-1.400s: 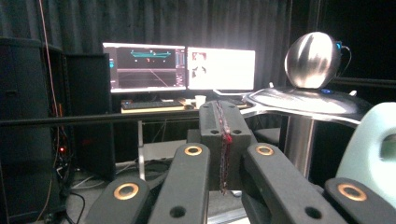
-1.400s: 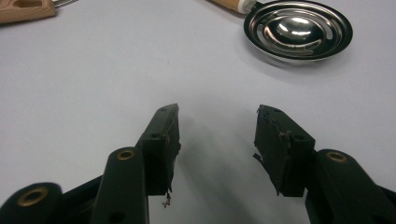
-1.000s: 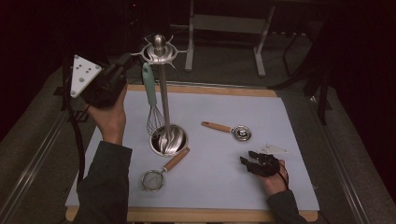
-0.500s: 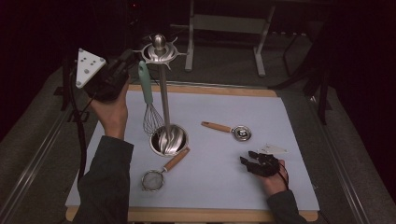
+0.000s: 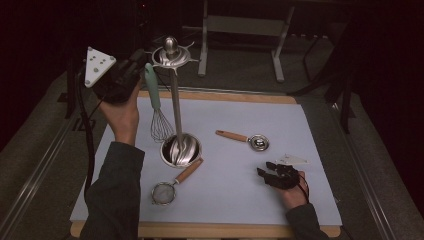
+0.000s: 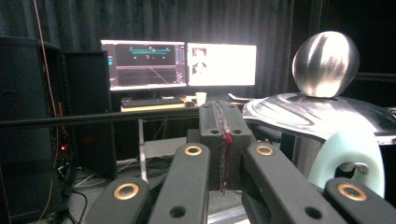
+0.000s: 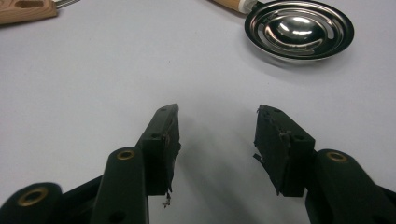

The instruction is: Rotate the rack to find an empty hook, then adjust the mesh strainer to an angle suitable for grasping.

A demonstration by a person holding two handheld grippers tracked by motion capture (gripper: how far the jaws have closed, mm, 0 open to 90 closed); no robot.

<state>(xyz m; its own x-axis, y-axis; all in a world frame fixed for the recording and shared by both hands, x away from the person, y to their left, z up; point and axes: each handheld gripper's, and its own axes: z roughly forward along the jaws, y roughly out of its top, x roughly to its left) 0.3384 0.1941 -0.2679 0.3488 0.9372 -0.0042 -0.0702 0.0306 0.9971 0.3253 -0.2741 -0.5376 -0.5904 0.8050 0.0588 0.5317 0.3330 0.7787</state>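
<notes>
A steel utensil stand rises from a round base on the white mat. A whisk hangs from the stand's top disc by its mint-green handle. My left gripper is held high, just left of the stand's top. In the left gripper view its jaws are shut with nothing between them, and the mint handle is just to their right. My right gripper rests on the mat at the lower right. It is open and empty and points toward a small steel scoop.
The wooden-handled scoop lies right of the stand's base. A small strainer with a wooden handle lies in front of the base. The mat sits on a wooden table. Monitors on a desk show beyond the left gripper.
My left gripper has risen slightly beside the top of the stand. The right gripper and the things on the mat have not moved.
</notes>
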